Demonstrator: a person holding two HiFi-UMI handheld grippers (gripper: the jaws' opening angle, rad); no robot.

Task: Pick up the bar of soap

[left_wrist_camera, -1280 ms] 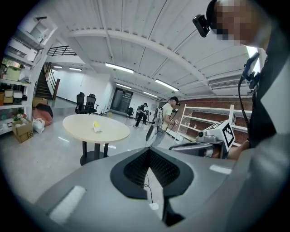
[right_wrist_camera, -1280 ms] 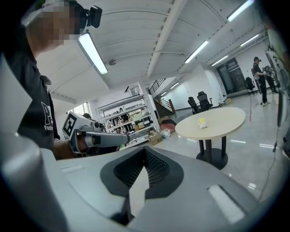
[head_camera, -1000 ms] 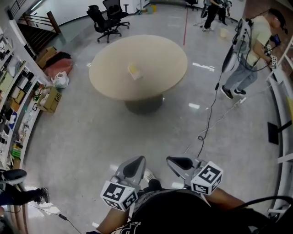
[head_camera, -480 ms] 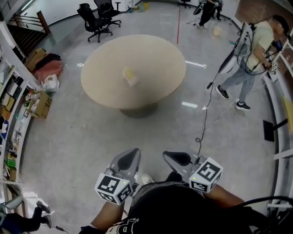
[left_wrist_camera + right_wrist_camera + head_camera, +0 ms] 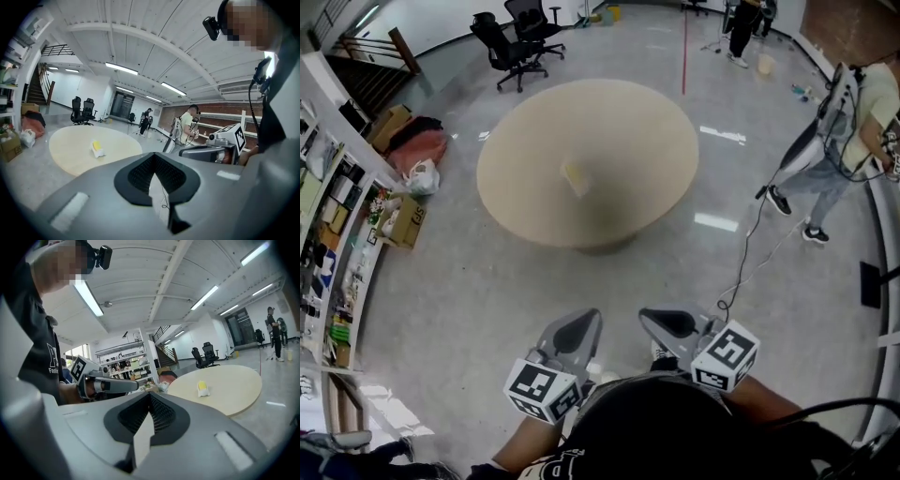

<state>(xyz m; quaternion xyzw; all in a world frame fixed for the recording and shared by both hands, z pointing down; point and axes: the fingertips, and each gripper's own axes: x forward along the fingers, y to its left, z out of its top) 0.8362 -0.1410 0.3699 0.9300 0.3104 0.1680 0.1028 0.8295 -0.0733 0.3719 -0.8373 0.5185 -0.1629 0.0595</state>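
The bar of soap is a yellow bar on a small white dish, lying near the middle of the round beige table some way ahead of me. It also shows in the left gripper view as the soap and in the right gripper view as the soap. My left gripper and right gripper are held close to my body, well short of the table. Both are shut with nothing between their jaws. The left gripper and right gripper each point towards the table.
Two black office chairs stand beyond the table. A person with equipment stands at the right, and a cable trails over the floor. Shelves, a box and bags line the left wall.
The view has swung a little, so the table sits slightly lower and to the right. The person at the right is nearer the frame's edge. Both grippers stay shut by my body.
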